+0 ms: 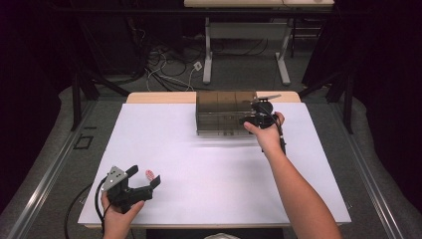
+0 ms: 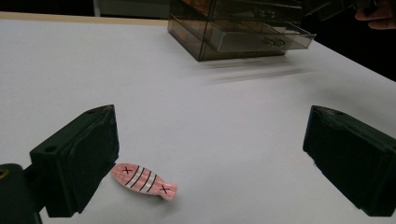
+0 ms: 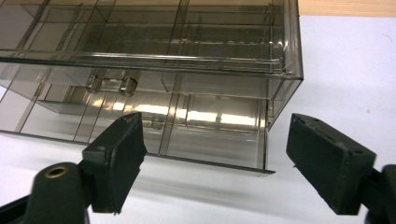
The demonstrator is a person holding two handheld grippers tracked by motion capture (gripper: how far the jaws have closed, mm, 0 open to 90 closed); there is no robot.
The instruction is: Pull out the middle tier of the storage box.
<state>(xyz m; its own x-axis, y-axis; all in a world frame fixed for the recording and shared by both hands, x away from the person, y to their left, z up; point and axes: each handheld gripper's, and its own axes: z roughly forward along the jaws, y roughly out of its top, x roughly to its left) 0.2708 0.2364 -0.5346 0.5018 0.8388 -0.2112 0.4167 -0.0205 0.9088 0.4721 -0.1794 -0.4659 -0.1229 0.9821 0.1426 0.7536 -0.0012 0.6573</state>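
One fish clip (image 2: 144, 181) (maybe ceramic), one drawer box (image 1: 225, 112).

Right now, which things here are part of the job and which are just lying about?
In the job: fish clip; drawer box; left gripper; right gripper.
Lying about: floor cables; far table's legs.

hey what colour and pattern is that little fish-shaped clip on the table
Pink fish-shaped clip with white bands, thin black stripes and black crosses; clearest in the left gripper view.

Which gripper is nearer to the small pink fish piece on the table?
Left. The left gripper is open around the pink fish piece, not touching it. The right gripper is far across the table at the clear drawer box.
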